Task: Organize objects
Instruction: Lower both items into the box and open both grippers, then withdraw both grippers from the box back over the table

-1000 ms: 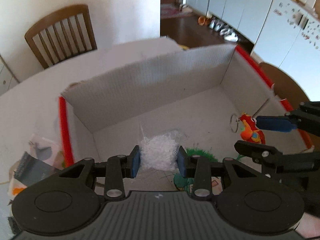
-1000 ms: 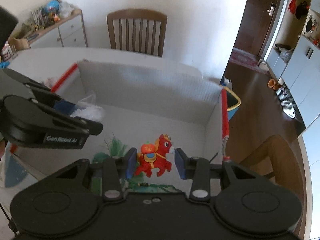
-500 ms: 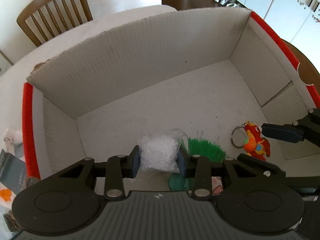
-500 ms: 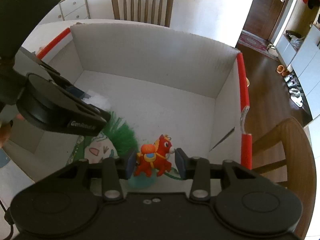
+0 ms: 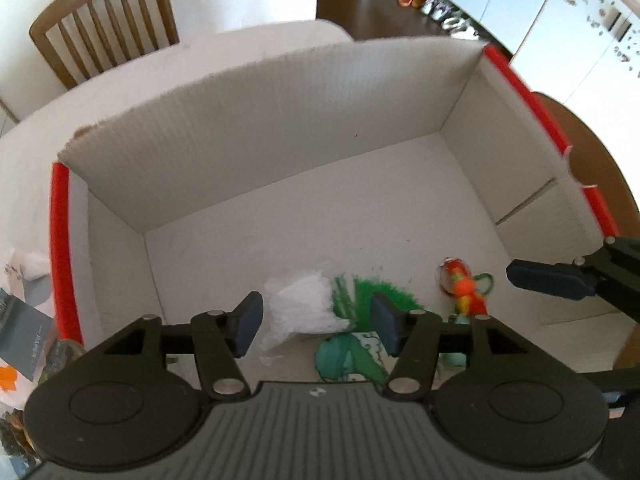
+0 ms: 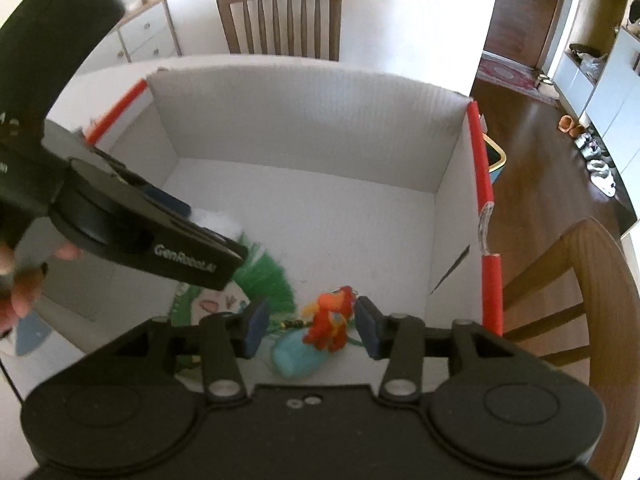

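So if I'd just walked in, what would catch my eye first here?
Probably the big white box with red-taped edges, filling both views. Then the bright things at its near end: a red-orange toy horse between the open right gripper fingers, a green tuft beside it, and a white crinkly bag in front of the open left gripper. Wooden chairs stand behind the table.

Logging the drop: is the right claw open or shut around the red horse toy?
Open. The right claw has its pads spread wide, with gaps on both sides of the red horse toy, which lies in the white box.
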`<state>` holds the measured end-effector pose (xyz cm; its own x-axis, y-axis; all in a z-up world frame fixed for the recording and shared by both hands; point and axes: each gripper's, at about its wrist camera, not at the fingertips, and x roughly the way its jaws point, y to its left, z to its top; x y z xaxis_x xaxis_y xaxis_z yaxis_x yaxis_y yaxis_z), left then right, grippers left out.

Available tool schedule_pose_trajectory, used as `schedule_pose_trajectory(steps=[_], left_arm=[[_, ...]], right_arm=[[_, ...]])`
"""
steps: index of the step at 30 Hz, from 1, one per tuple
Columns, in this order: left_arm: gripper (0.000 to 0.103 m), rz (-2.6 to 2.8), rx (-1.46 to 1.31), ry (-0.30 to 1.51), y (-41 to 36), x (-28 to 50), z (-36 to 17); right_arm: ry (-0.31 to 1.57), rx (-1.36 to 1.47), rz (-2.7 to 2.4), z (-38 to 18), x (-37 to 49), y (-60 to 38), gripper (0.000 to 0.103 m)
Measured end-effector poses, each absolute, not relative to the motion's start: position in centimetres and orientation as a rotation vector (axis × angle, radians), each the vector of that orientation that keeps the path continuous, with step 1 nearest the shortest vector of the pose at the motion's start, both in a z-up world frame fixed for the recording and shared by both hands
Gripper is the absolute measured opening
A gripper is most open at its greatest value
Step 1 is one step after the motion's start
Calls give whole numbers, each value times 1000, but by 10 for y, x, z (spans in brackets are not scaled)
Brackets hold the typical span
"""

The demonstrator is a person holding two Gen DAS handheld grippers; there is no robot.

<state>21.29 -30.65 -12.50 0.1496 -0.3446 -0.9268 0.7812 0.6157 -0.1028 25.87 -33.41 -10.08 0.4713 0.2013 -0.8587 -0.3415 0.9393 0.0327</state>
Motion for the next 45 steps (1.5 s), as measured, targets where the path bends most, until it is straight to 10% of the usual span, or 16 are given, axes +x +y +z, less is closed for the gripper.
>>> schedule_pose_trajectory(steps=[25,45], left_arm=[[58,-950,338,911,-228,174,-39],[79,-973,244,773,-118,174,-8]], right_arm=[[874,-49,277,-22,207,-328,77],[745,-17,217,8,152,-255,99]])
